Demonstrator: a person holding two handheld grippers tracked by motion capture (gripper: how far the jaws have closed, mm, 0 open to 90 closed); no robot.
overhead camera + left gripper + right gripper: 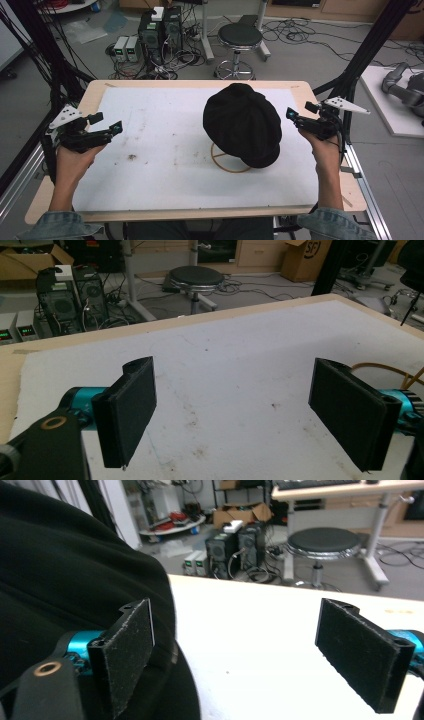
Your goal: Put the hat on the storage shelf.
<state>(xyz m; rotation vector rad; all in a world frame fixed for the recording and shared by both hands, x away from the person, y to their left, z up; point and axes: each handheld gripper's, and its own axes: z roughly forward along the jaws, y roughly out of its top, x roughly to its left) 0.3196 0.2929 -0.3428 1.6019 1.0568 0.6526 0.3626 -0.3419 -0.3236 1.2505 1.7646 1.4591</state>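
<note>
A black cap (242,122) sits on a light wooden ring stand (225,162) right of centre on the white mat (160,150). My right gripper (298,111) hovers just to the right of the cap, open, nothing between its pads. In the right gripper view the cap (60,580) bulks behind the left jaw, and the gap of the gripper (250,650) lies over bare mat. My left gripper (106,123) is held at the mat's left edge, far from the cap, open and empty. In the left gripper view, the gripper (235,410) faces bare stained mat, with the stand's ring (385,369) at right.
The mat lies on a wooden table (200,84) framed by black posts. Behind it on the floor stand a round stool (239,37), computer boxes (160,27) and tangled cables. A grey robot arm (405,85) lies off to the right.
</note>
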